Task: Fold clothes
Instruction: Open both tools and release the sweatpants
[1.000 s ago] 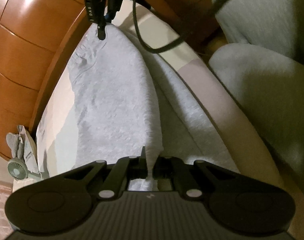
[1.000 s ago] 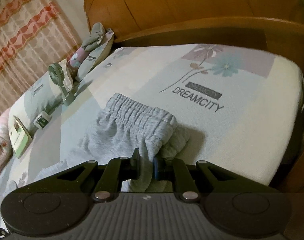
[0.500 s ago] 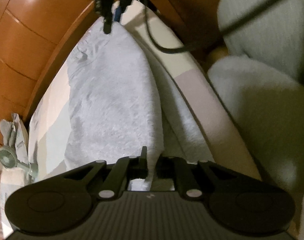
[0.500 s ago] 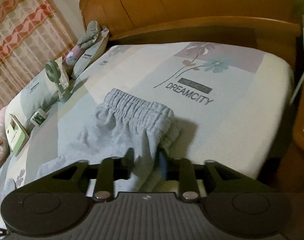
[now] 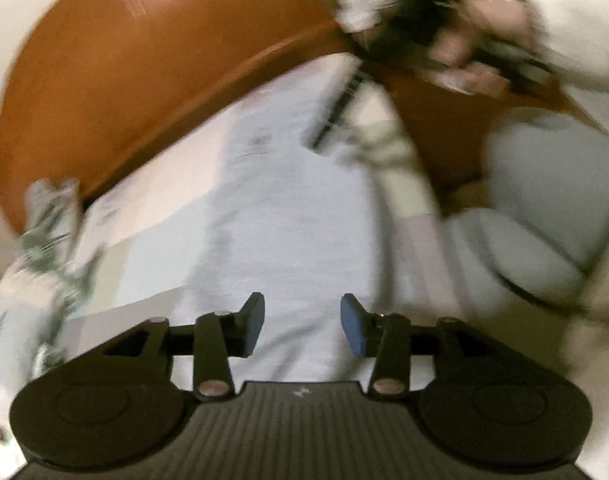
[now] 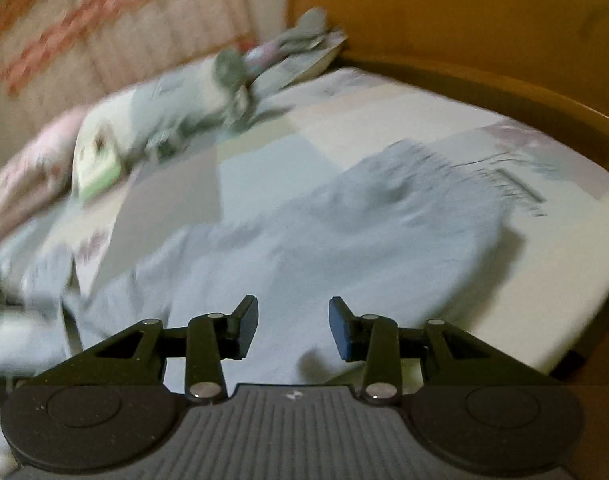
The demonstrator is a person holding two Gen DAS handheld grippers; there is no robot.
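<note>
Light grey sweatpants [image 5: 288,216] lie flat on the bed, their elastic waistband toward the wooden footboard [image 6: 420,160]. My left gripper [image 5: 302,320] hangs above the leg end; its jaws are opening and nothing sits between the pads. Over the waist end of the pants [image 6: 344,240], my right gripper [image 6: 293,322] is also opening, with its pads off the cloth. The left wrist view shows a blurred hand [image 5: 464,56] with the other gripper at the top right. Both views are smeared by motion.
The patterned bedsheet [image 6: 552,240] ends at a curved wooden footboard [image 5: 152,80]. A small fan and packets [image 6: 240,80] lie by the pillow at the far left. A striped curtain [image 6: 104,20] hangs behind. The person's grey-clad legs [image 5: 544,216] are at the right.
Both grippers have let go of the pants and opened. Both have lifted away and rolled; the pants, held up in a ridge before, now lie flat on the bed.
</note>
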